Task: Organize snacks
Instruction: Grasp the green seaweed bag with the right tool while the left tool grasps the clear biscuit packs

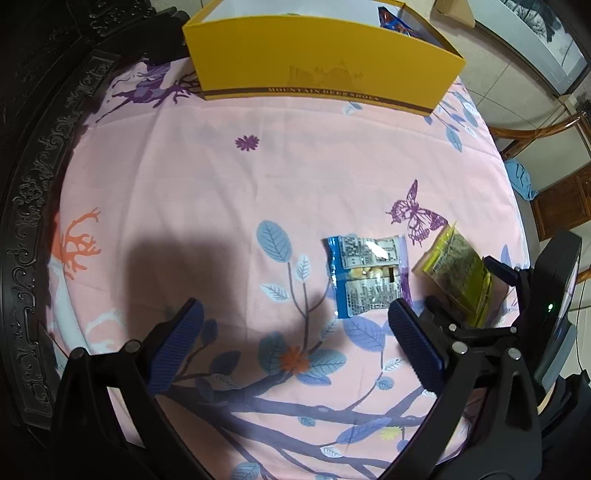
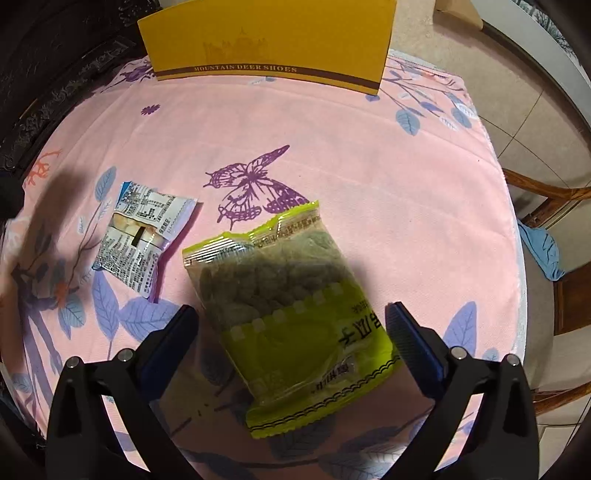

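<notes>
Right gripper (image 2: 291,332) fingers spread, straddling one green seed packet (image 2: 291,306) flat on the bench (image 2: 369,166), not clamped. One blue-white snack packet (image 2: 142,236) lies just left. Left gripper (image 1: 291,332) fingers released, empty. One yellow shoe box (image 1: 321,62); only the left view shows a wrapper (image 1: 395,20) inside.

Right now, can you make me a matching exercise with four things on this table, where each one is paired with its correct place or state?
Things:
1. green snack packet
2. blue-and-white snack packet
3. yellow shoe box
4. left gripper

Places or states:
A. open over the cloth, holding nothing
B. at the far edge of the table
C. between the open fingers of the right gripper
D. lying printed back up, left of the purple butterfly

Pairs: 1-C, 2-D, 3-B, 4-A
</notes>
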